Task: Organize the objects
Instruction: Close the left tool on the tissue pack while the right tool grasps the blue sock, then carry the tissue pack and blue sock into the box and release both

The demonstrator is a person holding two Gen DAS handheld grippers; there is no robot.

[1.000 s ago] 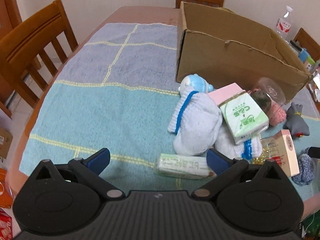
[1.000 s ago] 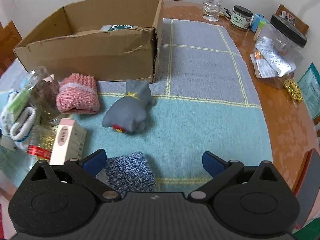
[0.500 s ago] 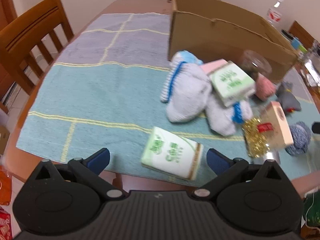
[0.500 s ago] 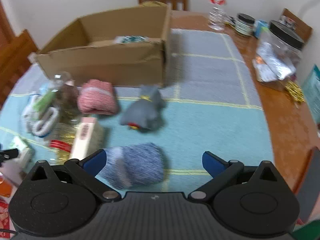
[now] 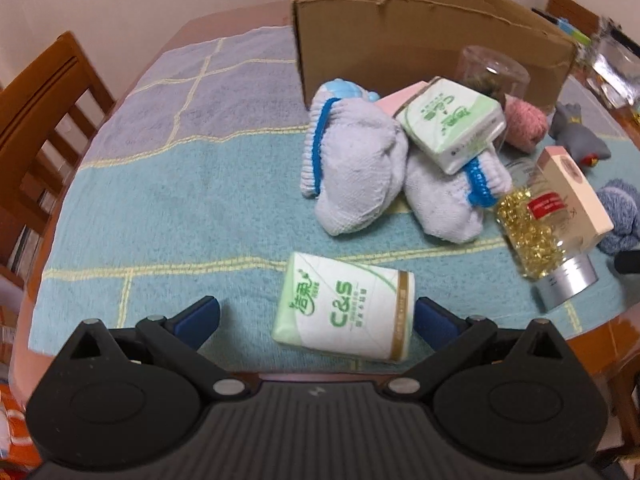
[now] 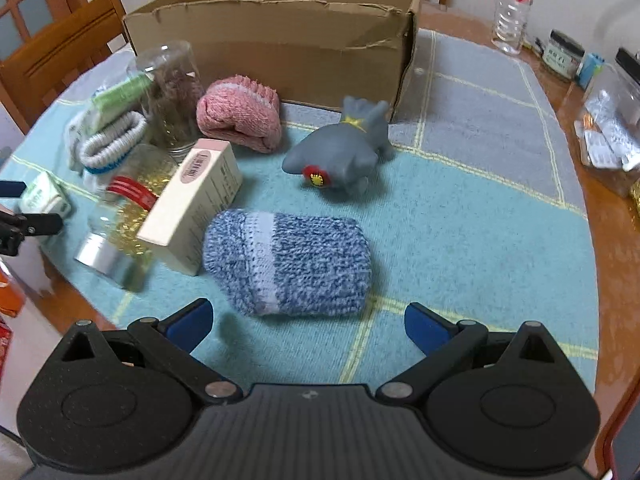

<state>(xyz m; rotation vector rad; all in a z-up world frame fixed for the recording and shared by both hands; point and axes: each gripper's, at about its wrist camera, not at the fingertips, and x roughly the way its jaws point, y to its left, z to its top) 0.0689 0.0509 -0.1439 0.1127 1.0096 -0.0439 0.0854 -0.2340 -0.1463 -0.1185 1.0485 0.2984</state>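
Both grippers have pulled back and lifted. Left gripper (image 5: 316, 314), jaws spread and empty, now frames the tissue pack (image 5: 344, 307) near the table edge; right gripper (image 6: 308, 320), likewise spread and empty, frames the blue sock (image 6: 288, 264). Judgement: each is lined up for a pick toward the cardboard box (image 6: 280, 36). Surface: checked towel (image 5: 180, 184) over a wooden table (image 6: 624, 240), chair (image 5: 36, 120) alongside.

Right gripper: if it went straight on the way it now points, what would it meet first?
Most likely the blue knitted sock, lying on the cloth just ahead of the open right gripper and roughly centred between its fingers. Beyond it lies the grey toy. Depth is hard to judge through the fisheye.
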